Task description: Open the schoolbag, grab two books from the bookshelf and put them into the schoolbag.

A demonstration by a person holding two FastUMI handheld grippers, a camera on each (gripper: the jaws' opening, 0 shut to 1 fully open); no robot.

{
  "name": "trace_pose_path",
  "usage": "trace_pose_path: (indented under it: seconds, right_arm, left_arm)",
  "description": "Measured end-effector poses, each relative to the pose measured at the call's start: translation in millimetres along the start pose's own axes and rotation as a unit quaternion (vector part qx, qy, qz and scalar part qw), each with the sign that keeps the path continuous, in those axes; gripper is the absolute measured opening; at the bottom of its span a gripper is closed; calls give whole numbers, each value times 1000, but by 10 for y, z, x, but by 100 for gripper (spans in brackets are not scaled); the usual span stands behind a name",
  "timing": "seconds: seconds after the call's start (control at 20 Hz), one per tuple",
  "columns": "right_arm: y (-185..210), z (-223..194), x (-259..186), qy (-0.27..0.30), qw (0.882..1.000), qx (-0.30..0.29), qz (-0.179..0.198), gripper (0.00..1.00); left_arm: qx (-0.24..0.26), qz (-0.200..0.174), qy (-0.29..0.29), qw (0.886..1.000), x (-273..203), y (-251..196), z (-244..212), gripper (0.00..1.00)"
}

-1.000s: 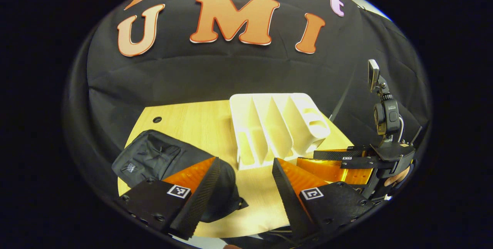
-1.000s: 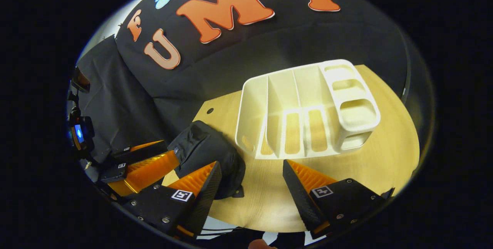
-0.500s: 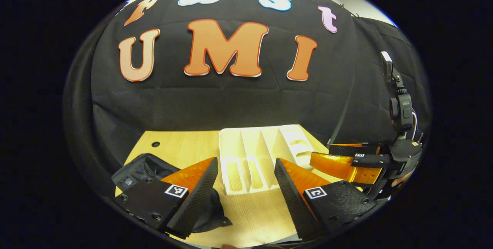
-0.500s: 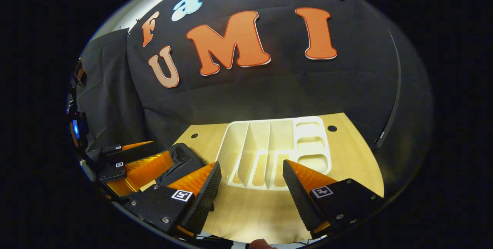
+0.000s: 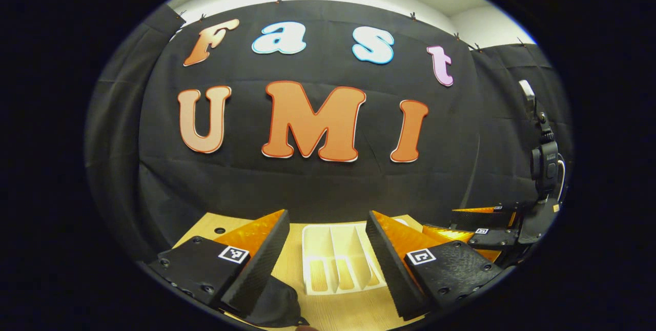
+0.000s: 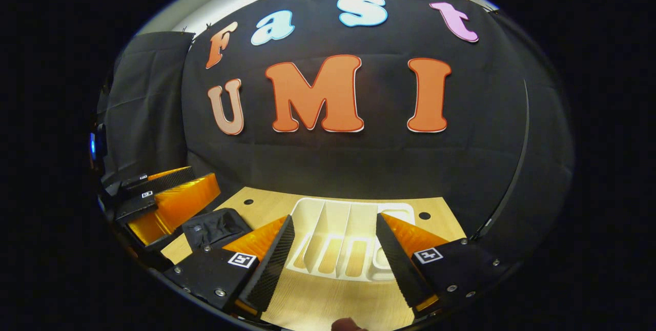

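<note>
Left gripper view: the left gripper (image 5: 327, 264) is held above the near edge of the wooden worktop (image 5: 353, 308), its fingers spread apart and grasping nothing. Between them lies the white bookshelf (image 5: 335, 262), its upright dividers forming slots in which no books are seen. A corner of the black schoolbag (image 5: 271, 305) shows below the left finger. The right gripper (image 5: 479, 226) appears at the right edge of the view, with a camera mounted above it.

Right gripper view: the right gripper (image 6: 334, 264) hangs over the worktop (image 6: 328, 305) with its fingers released and wide apart, holding nothing. The bookshelf (image 6: 338, 244) stands between and beyond them, near the back edge of the worktop. The schoolbag (image 6: 215, 228) lies to the left of the bookshelf, apart from it. The left gripper (image 6: 164, 200) sits at the far left, above the schoolbag; whether its fingers touch the schoolbag cannot be told.
</note>
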State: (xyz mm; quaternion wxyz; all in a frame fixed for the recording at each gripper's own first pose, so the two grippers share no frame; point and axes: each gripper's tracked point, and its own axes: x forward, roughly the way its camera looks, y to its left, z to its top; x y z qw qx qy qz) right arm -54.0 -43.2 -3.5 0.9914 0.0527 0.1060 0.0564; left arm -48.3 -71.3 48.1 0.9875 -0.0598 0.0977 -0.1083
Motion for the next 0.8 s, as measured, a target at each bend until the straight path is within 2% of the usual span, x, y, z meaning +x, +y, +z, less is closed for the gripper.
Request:
trace_pose_path:
  seconds: [0.3,0.45,0.8]
  right_arm:
    - [29,278,-58,-48,999,-10,-8,95]
    - [30,187,-65,-51,998,-19,-10,95]
    - [-10,32,-53,-66,997,-22,-19,95]
  left_arm:
    - [2,16,-55,998,-94,13,302,96]
    - [17,18,-80,997,-128,-8,347,95]
    - [32,34,-94,995,-132,10,179,94]
